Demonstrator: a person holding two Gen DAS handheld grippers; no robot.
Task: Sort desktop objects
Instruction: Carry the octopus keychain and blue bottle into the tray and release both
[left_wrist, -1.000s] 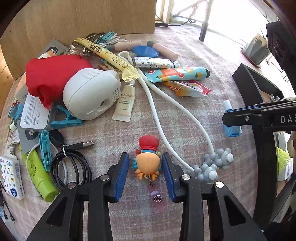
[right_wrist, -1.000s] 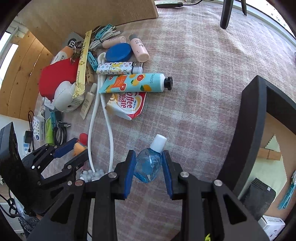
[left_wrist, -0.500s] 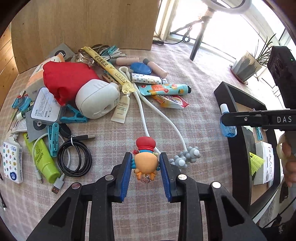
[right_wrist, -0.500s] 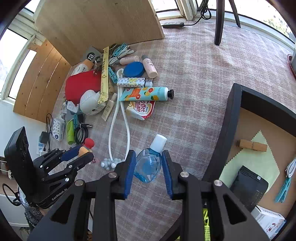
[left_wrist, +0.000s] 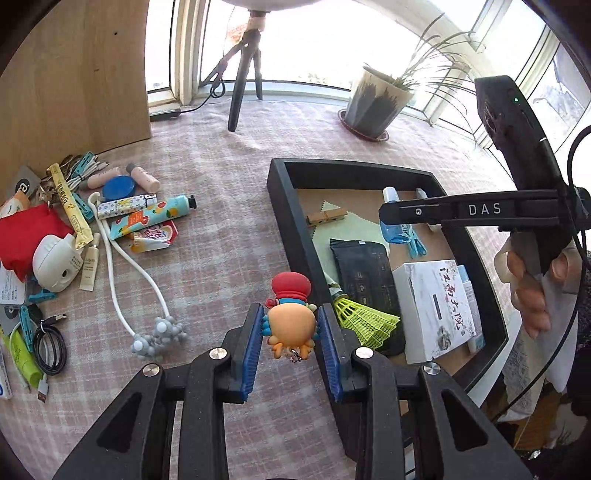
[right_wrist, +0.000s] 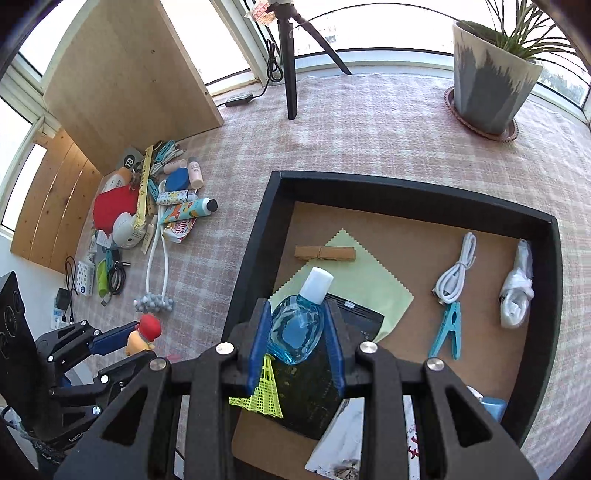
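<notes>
My left gripper (left_wrist: 291, 330) is shut on an orange crab figure with a red cap (left_wrist: 291, 317), held in the air just left of the black tray's near-left wall (left_wrist: 295, 236). In the right wrist view my right gripper (right_wrist: 297, 332) is shut on a small blue bottle with a white cap (right_wrist: 297, 325), hanging over the tray's (right_wrist: 258, 236) left part, above a black pouch (right_wrist: 314, 387) and a green cloth (right_wrist: 354, 280). The right gripper (left_wrist: 391, 218) shows from the side in the left wrist view, a hand (left_wrist: 528, 291) holding it.
A pile of loose things lies on the checked cloth at the left: red pouch (left_wrist: 22, 229), white round device (left_wrist: 55, 258), tubes (left_wrist: 151, 218), white cord with grey beads (left_wrist: 159, 332), black cable (left_wrist: 50, 347). The tray holds a white box (left_wrist: 436, 310), a yellow shuttlecock (left_wrist: 365, 321), a blue peg (right_wrist: 448, 332), a white cable (right_wrist: 456, 273). A plant pot (right_wrist: 491, 85) and tripod (right_wrist: 290, 59) stand behind.
Both grippers have risen and swung right, away from the pile and towards the tray. The crab figure and the blue bottle travelled with them; the bottle is now over the tray.
</notes>
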